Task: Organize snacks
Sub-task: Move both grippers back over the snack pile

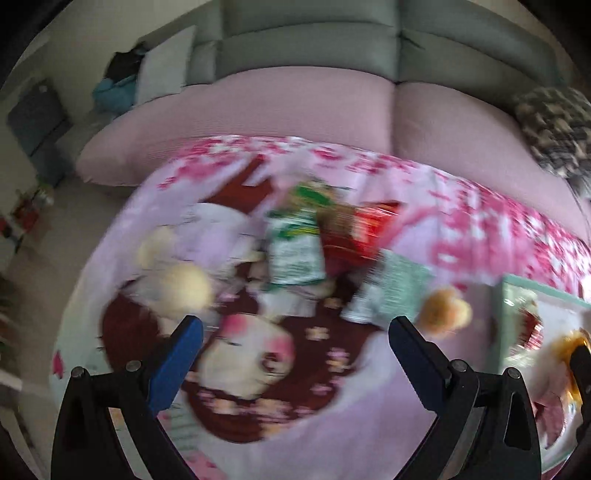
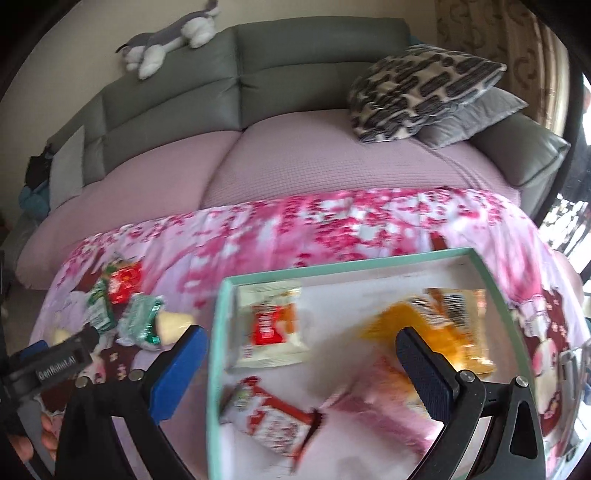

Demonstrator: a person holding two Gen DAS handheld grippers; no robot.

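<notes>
My left gripper [image 1: 295, 328] is open above the cartoon-print cloth, nothing between its blue pads. Ahead of it lies a blurred pile: a green-and-white packet [image 1: 295, 251], a red packet [image 1: 354, 232], a pale green packet [image 1: 391, 291] and round yellow buns [image 1: 445, 312]. My right gripper [image 2: 301, 339] is open over the mint-rimmed tray [image 2: 491, 284]. In the tray lie a white packet with a red label [image 2: 271, 326], an orange packet [image 2: 447, 332], a red-and-white packet [image 2: 273, 421] and a pink packet [image 2: 376, 410]. The loose pile [image 2: 125, 306] sits left of the tray.
A pink floral cloth [image 2: 332, 225] covers the table. Behind it stands a sofa with a pink seat cover [image 1: 295, 107], a patterned cushion [image 2: 417, 92] and a plush toy [image 2: 173, 33] on the backrest. The other gripper's handle and a hand [image 2: 48, 365] show at the lower left.
</notes>
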